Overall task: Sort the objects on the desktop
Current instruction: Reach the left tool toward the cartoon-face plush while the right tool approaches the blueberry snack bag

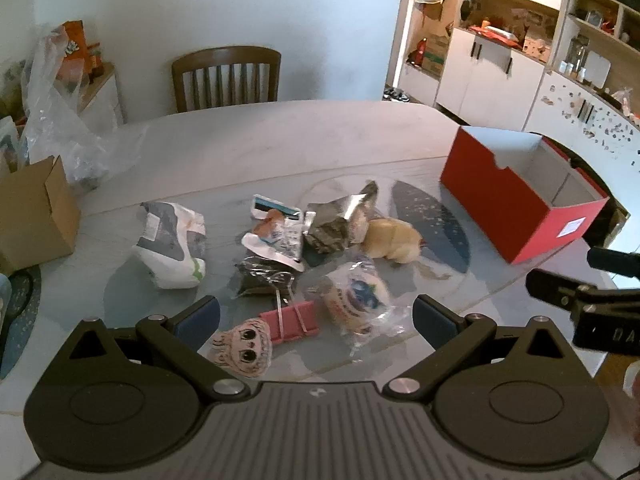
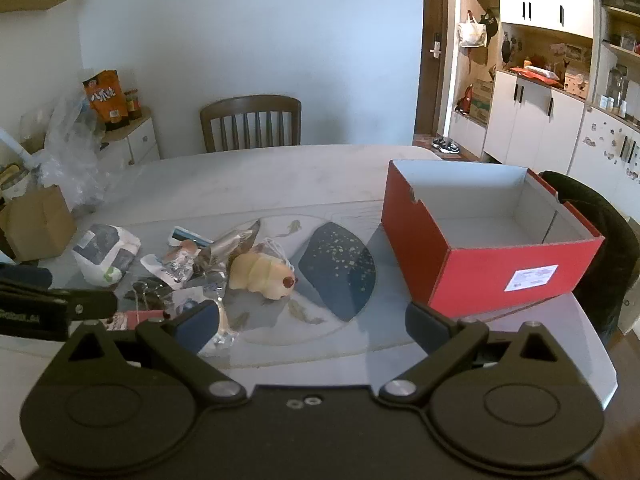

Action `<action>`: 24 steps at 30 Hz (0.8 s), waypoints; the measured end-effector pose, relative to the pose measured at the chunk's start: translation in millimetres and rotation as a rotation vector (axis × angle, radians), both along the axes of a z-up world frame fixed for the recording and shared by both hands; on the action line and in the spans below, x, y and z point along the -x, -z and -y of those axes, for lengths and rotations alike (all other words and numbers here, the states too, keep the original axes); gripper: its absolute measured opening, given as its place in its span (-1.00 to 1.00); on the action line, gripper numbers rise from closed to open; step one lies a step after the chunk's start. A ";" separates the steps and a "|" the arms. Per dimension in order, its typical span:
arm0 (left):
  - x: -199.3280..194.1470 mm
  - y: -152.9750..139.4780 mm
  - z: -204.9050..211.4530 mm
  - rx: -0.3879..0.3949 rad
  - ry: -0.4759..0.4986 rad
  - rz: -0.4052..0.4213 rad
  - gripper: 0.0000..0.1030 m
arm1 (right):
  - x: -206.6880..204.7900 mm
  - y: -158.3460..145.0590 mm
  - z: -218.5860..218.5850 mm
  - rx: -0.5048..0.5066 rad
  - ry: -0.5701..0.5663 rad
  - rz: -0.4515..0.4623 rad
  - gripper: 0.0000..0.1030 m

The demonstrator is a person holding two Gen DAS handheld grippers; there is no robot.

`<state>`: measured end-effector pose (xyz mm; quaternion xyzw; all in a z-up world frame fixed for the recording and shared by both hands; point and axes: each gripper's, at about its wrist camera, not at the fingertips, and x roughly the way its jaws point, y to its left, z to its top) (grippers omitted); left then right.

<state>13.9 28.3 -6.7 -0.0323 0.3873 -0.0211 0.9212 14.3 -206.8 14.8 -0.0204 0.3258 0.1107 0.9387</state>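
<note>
Left wrist view: left gripper [image 1: 316, 314] hovers with fingers spread wide and empty above the clutter pile, with pink binder clip [image 1: 289, 321] and clear-wrapped snack [image 1: 357, 300] nearest between them; best to drop on one item only, not straddle two. Right wrist view: right gripper [image 2: 312, 320] also spread and empty, red box [image 2: 486, 240] looks empty, near right of the pile, cream plush toy [image 2: 262, 274] sits free, an easy first pick.

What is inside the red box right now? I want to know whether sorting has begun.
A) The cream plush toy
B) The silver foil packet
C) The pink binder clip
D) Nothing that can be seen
D: the right wrist view looks into the red box and shows only bare white walls and floor; the cream plush toy lies on the table outside it.
</note>
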 end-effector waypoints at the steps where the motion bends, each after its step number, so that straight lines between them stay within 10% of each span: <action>1: -2.2 2.9 -2.1 -0.005 -0.003 -0.005 1.00 | -4.1 1.6 -0.5 0.000 0.000 -0.005 0.94; 24: -16.5 75.5 -40.5 -0.093 0.013 -0.064 0.99 | -42.7 48.5 -74.8 0.029 -0.202 -0.095 0.82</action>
